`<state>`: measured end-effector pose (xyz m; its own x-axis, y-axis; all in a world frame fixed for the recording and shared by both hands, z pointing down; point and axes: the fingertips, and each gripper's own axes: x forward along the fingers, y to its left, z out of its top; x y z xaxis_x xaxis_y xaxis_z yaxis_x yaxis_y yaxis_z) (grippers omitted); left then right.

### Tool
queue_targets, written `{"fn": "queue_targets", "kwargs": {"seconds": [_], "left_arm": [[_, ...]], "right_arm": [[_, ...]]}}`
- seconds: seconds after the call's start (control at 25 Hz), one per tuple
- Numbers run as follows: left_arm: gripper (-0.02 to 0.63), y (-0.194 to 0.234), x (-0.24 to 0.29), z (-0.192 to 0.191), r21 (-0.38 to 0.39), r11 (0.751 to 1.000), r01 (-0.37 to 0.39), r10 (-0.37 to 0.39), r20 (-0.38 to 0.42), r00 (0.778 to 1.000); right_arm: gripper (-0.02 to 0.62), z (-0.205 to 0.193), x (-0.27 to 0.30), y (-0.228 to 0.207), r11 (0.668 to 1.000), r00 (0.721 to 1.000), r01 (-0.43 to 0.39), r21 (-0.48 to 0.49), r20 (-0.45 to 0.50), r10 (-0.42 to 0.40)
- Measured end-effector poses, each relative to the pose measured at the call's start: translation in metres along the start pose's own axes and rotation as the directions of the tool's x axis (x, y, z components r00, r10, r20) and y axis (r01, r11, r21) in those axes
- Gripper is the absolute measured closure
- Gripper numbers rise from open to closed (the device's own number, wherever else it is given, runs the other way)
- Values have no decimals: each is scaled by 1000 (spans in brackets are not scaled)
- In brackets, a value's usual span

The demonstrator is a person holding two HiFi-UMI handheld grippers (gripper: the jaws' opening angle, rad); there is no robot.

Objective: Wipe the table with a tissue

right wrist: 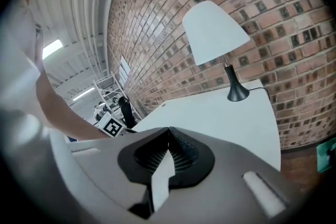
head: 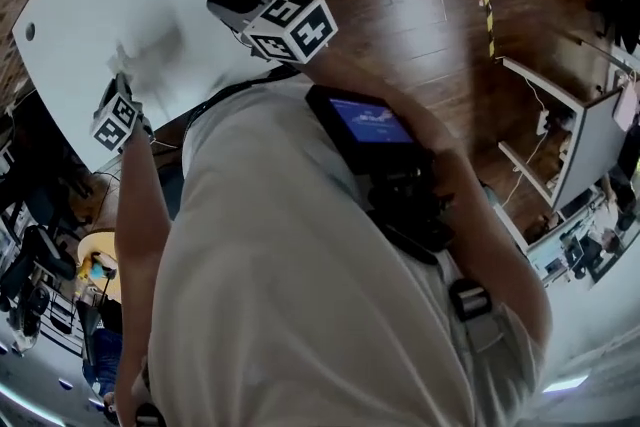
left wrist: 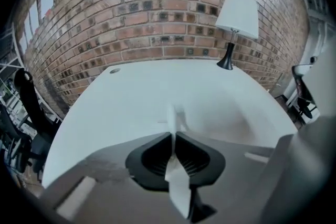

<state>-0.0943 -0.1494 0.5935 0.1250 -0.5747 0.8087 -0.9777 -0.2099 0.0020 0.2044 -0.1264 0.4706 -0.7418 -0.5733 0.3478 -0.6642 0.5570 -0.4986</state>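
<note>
white table (left wrist: 121, 102) by a brick wall (left wrist: 157, 18). your left gripper (left wrist: 173, 140) is clenched on the tissue (left wrist: 175, 119), which pokes out ahead of its tips. the right gripper (right wrist: 167, 145) is closed and empty. drag too hard and the thin tissue may tear or slip free.

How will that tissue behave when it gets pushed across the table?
Probably floppy: the tissue pinched in the left gripper pokes out as a thin, crumpled flap. It likely weighs almost nothing, so it should slide easily over the smooth white table.
</note>
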Motion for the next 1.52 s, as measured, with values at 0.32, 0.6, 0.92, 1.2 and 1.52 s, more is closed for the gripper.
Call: {"fn": "queue_targets", "kwargs": {"seconds": [0.32,0.6,0.92,1.2,1.52], "left_arm": [[574,-100,-29,-4,96,966,240,-251,128,960],[574,-147,-52,4,130,909,395,-415,223,882],[573,-120,-118,-16,74,892,446,-440,369,819],[572,-100,-157,-24,98,864,493,-477,471,742],[572,-85,-187,-38,113,860,498,-476,531,701]], "right_arm": [[588,1,24,22,993,998,-63,-104,-24,61],[586,-9,24,36,987,999,-46,-152,-34,41],[586,-30,23,108,976,998,-49,-214,-42,41],[586,-39,18,156,963,997,-79,-256,-26,75],[586,-41,11,173,970,995,-97,-222,11,102]]}}
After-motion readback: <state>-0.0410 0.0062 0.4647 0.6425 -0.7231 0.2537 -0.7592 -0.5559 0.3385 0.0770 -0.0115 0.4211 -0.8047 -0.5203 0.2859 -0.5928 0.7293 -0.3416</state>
